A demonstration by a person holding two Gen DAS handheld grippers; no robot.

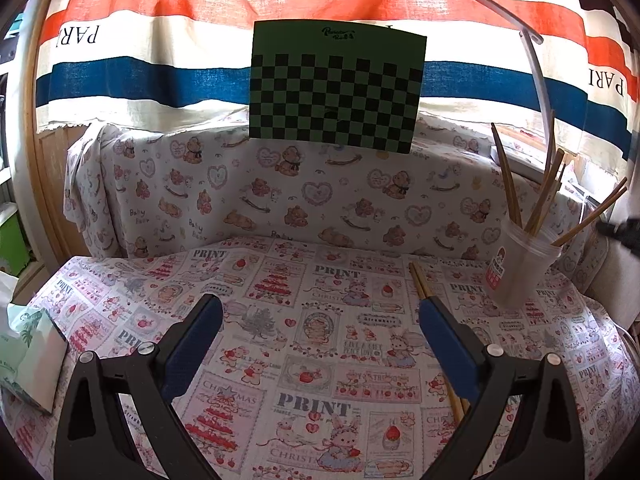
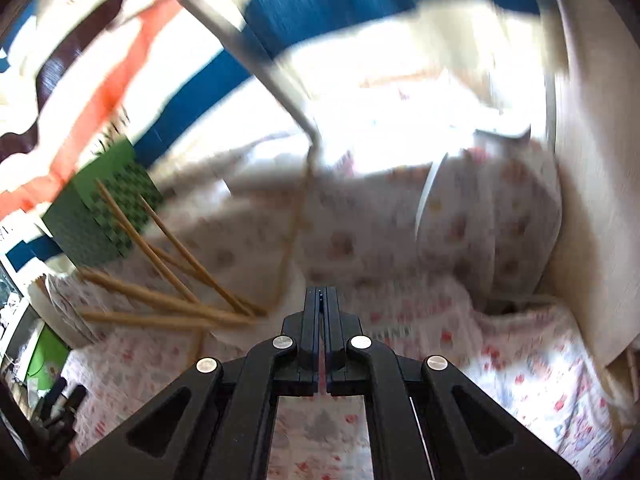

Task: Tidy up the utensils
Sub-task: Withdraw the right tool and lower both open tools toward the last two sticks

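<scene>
- Nearest the left wrist camera, the left gripper point(image 1: 320, 320) hangs over the printed tablecloth point(image 1: 304, 332) with its blue pads spread wide and nothing between them
- Loose chopsticks point(image 1: 420, 284) lie flat on that cloth, touching or passing under the inner side of the right-hand finger point(image 1: 448, 344); their far ends show just beyond its tip and a short stretch reappears below it
- Their long axis runs away from the camera, roughly along the line the gripper points, leaning a little left at the far end, so they sit off to one side of the gap and not across it
- Further right and beyond stands a clear plastic cup point(image 1: 520, 268) with a red label, upright, holding several chopsticks point(image 1: 548, 192) that fan out of its mouth
- Closing on the loose pair would, I judge, first need the left gripper shifted sideways toward them, since they lie parallel to the fingers
- On the right wrist view, heavily blurred, the right gripper point(image 2: 321, 294) has its fingers clenched together with nothing visible between the tips
- Chopsticks in the cup point(image 2: 168, 280) show to its left, splayed; the cup itself is too smeared to make out
- From the left wrist view a dark shape at the far right edge near the cup may be the right gripper, though I cannot tell for sure
- By my reading the left hand is nearer the loose pair, the right nearer the cup
</scene>
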